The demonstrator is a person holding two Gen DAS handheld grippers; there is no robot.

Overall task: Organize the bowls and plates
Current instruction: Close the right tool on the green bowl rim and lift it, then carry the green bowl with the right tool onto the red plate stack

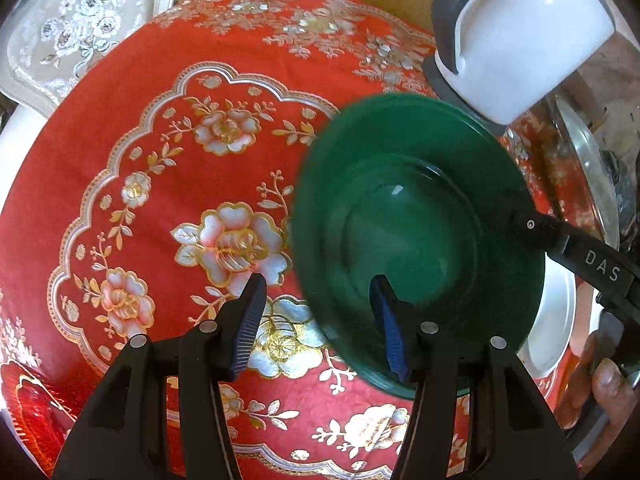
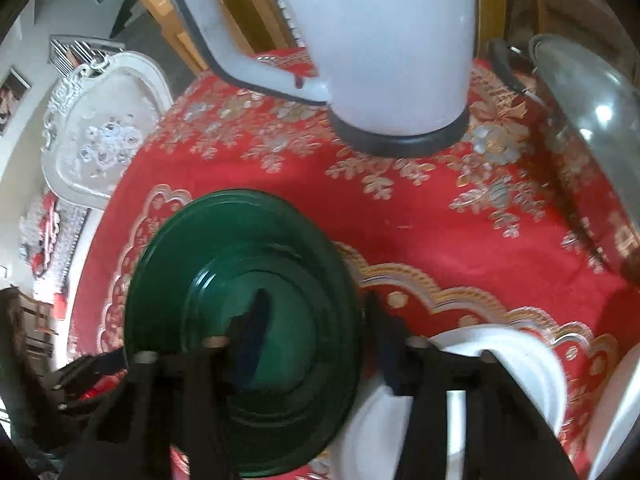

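Item: green bowl, mid-transfer toward the white plates.

My left tool stands with fingers apart, one over the red bench cloth, the other inside the bowl's near rim, gripping nothing. My right tool straddles the bowl's right rim, fingers spread; blur hides whether it grips. White kettle and lidded steel pot stand behind. Next, I judge: a firm rim grip, then setting the bowl clear of the plates.
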